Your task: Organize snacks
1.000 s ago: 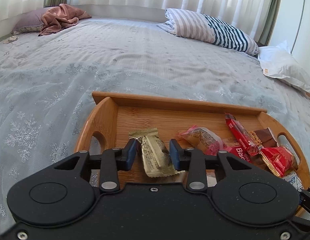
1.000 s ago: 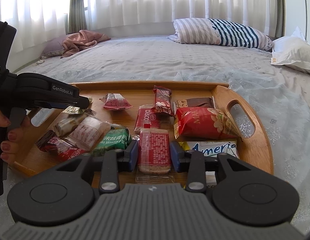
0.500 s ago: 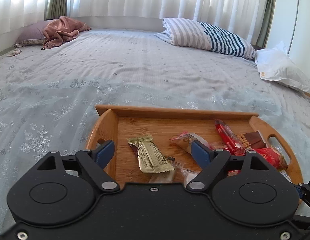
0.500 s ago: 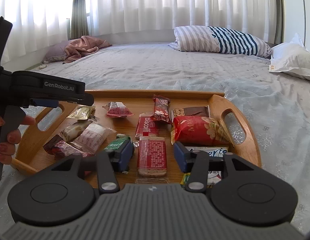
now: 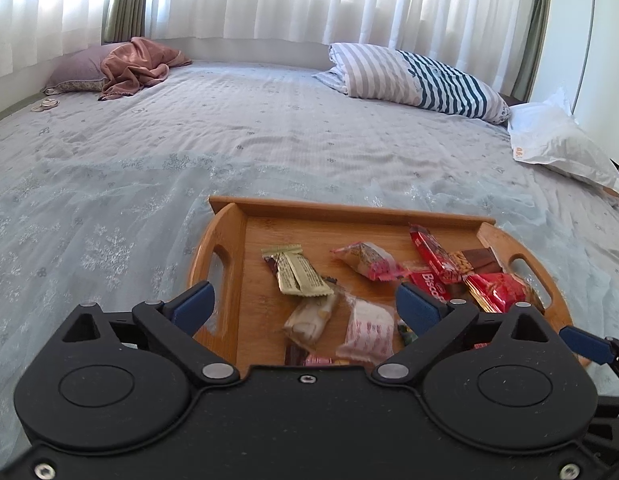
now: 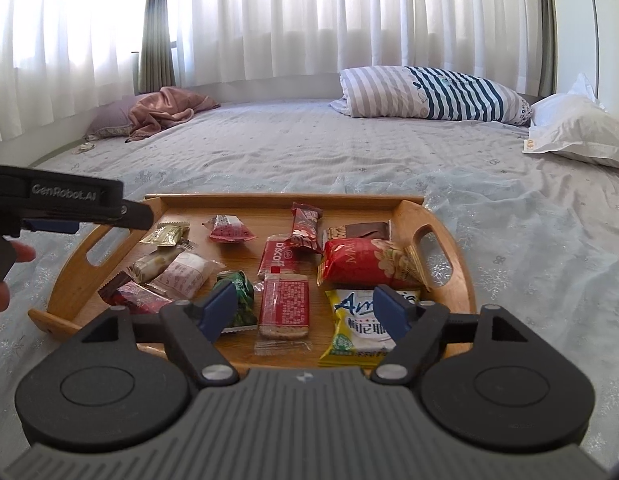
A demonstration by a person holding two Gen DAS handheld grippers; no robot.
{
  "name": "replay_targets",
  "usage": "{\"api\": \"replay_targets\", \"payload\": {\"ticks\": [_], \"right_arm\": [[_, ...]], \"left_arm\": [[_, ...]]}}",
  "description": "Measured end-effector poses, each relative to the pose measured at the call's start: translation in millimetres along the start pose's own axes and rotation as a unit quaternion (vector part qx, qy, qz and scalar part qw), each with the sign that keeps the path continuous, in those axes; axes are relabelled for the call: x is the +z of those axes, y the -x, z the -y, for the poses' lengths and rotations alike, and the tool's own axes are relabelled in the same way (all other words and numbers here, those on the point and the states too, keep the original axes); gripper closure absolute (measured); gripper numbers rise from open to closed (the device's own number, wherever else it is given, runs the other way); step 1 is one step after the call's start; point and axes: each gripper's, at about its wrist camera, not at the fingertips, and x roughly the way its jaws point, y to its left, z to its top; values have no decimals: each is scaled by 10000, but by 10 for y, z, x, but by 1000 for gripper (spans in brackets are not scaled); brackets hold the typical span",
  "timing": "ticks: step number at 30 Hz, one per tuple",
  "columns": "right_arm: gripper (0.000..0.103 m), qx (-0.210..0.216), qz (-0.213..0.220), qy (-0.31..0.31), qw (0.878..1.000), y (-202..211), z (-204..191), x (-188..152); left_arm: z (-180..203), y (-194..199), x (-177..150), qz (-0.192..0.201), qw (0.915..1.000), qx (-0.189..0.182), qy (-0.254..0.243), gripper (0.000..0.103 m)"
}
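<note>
Snacks lie scattered on a wooden tray (image 6: 461, 276) set on a grey bed (image 6: 309, 152), its long axis running left to right with a cut-out handle at each end. The left tongs (image 5: 303, 304) hang spread wide and empty above the tray's left half, over a gold-wrapped bar (image 5: 297, 270) whose long axis points away toward the tray's far rim. The right tongs (image 6: 305, 310) gape equally wide with nothing between them, poised above a red cracker packet (image 6: 284, 304) lying lengthwise away from the camera, just beside a blue-and-white packet (image 6: 357, 328). A red bag (image 6: 365, 260) lies crosswise behind it. In the left wrist view the tongs' black body hides the tray's near edge; the green packet (image 6: 239, 300) is partly covered by a blue fingertip.
</note>
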Motion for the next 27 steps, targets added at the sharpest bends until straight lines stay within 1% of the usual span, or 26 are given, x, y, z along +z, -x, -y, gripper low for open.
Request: {"api": "replay_targets", "payload": {"ticks": [6, 11, 14, 18, 27], "right_arm": [[14, -69, -4, -69, 10000, 90, 88, -58], [13, -112, -56, -151, 9998, 123, 159, -120], [13, -130, -89, -161, 9997, 152, 181, -163], [11, -111, -113, -142, 9998, 206, 194, -204], [10, -65, -183, -80, 9998, 287, 211, -314]], "left_arm": [[-3, 130, -203, -68, 9999, 73, 45, 5], [54, 272, -330, -12, 9998, 189, -90, 5], [86, 370, -383, 26, 9998, 154, -122, 4], [92, 464, -435, -30, 10000, 87, 5, 4], [121, 631, -621, -48, 9998, 176, 40, 4]]}}
